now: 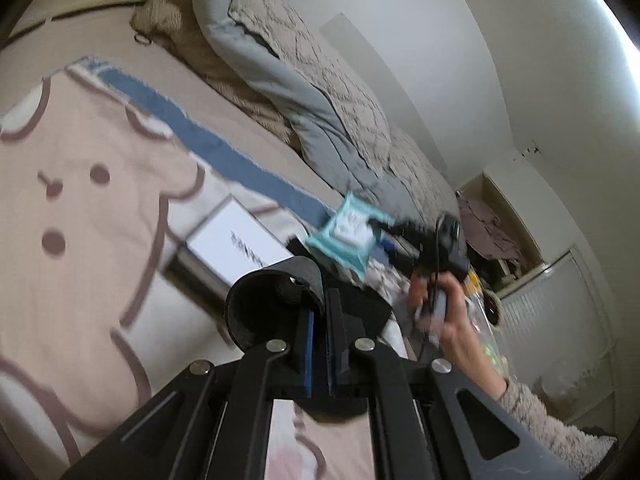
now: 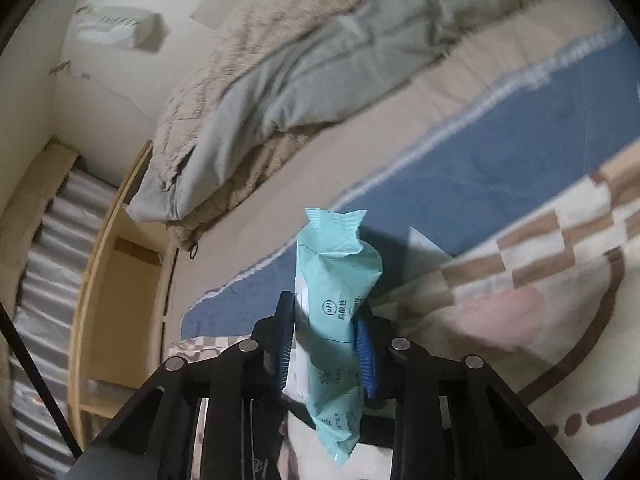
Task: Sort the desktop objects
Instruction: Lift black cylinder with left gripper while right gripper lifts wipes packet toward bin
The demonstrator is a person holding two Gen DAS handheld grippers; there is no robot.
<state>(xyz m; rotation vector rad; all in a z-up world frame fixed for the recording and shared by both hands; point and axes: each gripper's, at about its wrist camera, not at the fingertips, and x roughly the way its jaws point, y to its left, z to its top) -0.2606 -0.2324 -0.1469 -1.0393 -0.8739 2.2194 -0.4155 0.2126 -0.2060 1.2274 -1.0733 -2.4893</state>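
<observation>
Carry step: right claw (image 2: 326, 344) clamped on teal wipes pack (image 2: 338, 280), lifted above bed blanket (image 2: 560, 280).
Left claw (image 1: 318, 320) together, pinching rolled black mat (image 1: 276, 304); next, needs a drop spot for each.

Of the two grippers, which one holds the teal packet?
The right gripper: the teal packet is pinched between its blue pads. The left gripper is shut on a curled black sheet.

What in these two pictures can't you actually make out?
- Left wrist view: the black rolled thing in the left tool is dark; what it is stays unclear.
- Left wrist view: white box lettering is blurred.
- Right wrist view: teal packet hides what lies beneath the right tool.
</observation>
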